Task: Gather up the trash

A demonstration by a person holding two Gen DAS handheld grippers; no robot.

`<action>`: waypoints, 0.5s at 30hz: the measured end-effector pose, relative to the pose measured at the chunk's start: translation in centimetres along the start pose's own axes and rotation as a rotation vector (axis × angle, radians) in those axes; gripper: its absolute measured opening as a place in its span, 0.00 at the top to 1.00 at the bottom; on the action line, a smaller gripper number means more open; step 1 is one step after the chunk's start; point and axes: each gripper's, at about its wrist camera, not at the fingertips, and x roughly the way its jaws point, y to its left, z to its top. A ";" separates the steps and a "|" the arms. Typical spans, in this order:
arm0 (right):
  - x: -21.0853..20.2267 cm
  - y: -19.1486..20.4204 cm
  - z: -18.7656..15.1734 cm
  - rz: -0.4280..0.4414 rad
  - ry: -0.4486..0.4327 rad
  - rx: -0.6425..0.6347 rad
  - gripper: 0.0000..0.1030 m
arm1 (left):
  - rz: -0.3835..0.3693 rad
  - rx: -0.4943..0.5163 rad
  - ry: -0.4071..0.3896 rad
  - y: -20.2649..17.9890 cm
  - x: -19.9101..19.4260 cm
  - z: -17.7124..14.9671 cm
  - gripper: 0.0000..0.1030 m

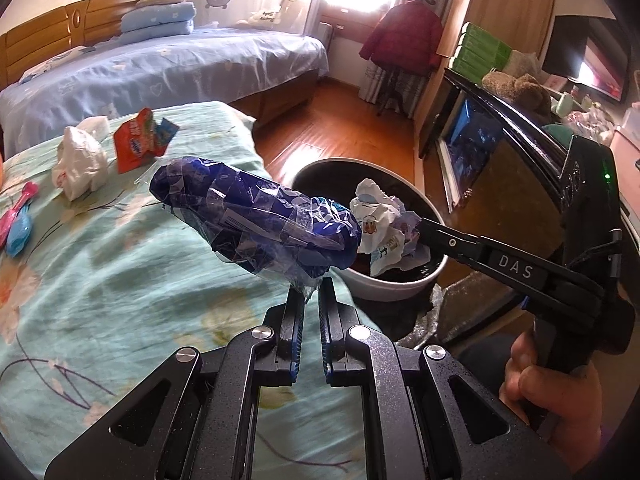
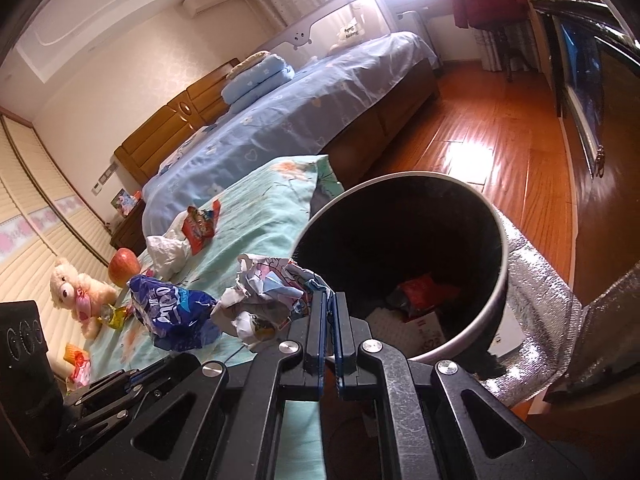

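My left gripper is shut on the edge of a blue plastic wrapper and holds it above the green quilt, beside the round trash bin. The wrapper also shows in the right wrist view. My right gripper is shut on a crumpled printed paper at the bin's left rim; in the left wrist view the paper hangs over the bin. Red and white trash lies inside the bin.
On the green quilt lie a red snack packet, a white crumpled bag and pink and blue spoons. An apple, a teddy bear and small wrappers lie further left. A blue bed, a dark cabinet and wooden floor surround the bin.
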 end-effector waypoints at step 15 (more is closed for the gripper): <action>0.6 -2.8 1.4 -0.075 0.000 0.014 0.97 | -0.018 0.027 0.025 -2.1 2.1 1.2 0.93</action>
